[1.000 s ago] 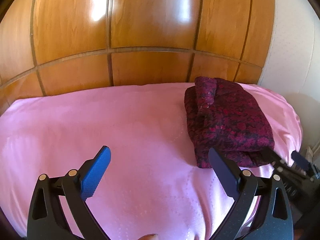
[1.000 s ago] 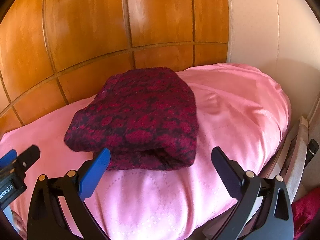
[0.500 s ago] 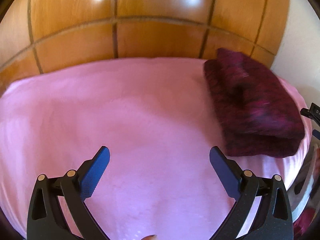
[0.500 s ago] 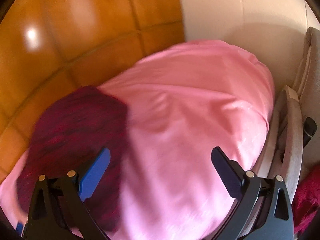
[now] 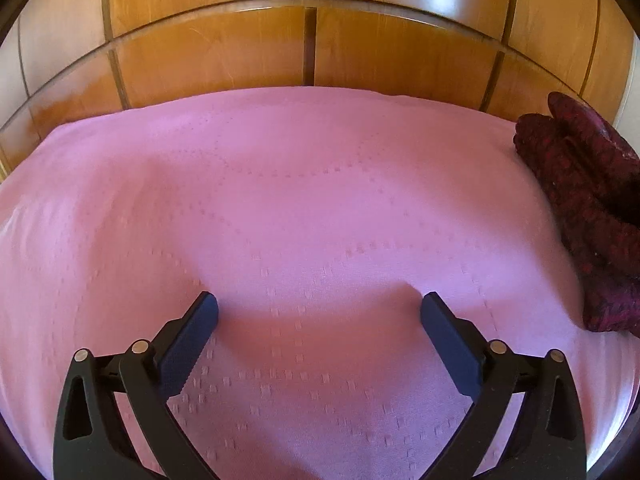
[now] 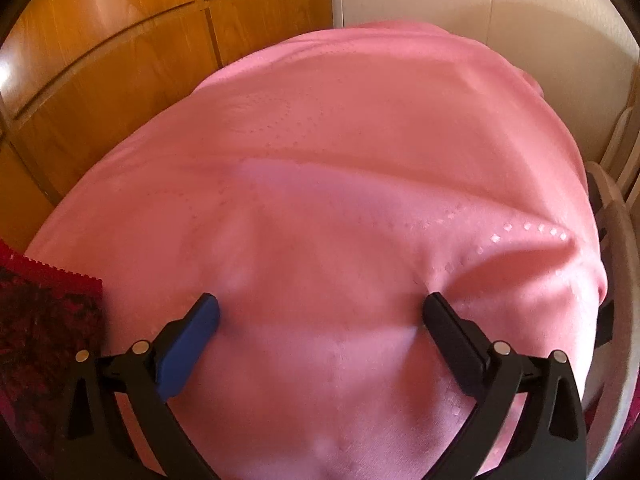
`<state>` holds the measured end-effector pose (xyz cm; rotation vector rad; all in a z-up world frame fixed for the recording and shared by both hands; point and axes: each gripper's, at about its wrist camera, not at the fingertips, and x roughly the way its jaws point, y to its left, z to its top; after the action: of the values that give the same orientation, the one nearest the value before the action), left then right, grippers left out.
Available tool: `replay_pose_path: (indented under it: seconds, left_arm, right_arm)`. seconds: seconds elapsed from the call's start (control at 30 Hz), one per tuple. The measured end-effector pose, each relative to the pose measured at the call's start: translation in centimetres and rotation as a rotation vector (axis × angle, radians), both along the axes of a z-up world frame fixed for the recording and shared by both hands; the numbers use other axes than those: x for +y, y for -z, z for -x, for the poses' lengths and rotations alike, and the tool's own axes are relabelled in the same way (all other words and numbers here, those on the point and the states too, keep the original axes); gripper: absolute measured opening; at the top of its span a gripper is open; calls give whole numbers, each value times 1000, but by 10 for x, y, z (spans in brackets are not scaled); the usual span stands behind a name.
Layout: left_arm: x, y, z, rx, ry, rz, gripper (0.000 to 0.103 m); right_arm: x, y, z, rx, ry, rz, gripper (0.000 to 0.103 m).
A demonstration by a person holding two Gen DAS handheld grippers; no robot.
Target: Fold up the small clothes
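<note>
The dark red patterned garment (image 5: 588,208) lies folded into a bundle off to the right of the left gripper (image 5: 319,307) — both it and the right gripper (image 6: 320,309) gape empty over the pink bedspread (image 5: 280,200), so this piece looks finished.

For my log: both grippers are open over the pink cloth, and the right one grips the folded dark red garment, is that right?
Not quite: the right gripper holds nothing. In the right wrist view its jaws stand open over the pink cloth, with the folded dark red garment lying apart. The left gripper is open too.
</note>
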<state>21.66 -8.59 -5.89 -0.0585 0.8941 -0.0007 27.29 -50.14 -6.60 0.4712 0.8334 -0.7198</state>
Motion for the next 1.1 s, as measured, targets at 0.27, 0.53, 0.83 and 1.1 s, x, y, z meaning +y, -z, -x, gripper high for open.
replay_pose_path:
  seconds: [0.27,0.53,0.83,1.1]
  left_arm:
    - [1,3,-6,-9,5,18,100]
    - [2,2,-3,-15,4,26,100]
    - [4,2,-5,-17,5,36,100]
    - [23,-10,2,-9,1,103,100]
  right_arm:
    - [3,0,3,-5,-4,0,101]
    - [2,1,-2,-3,-7,2,101]
    - [2,1,-1,-2,-7,2,101]
    - [2,1,-2,-2,-7,3,101]
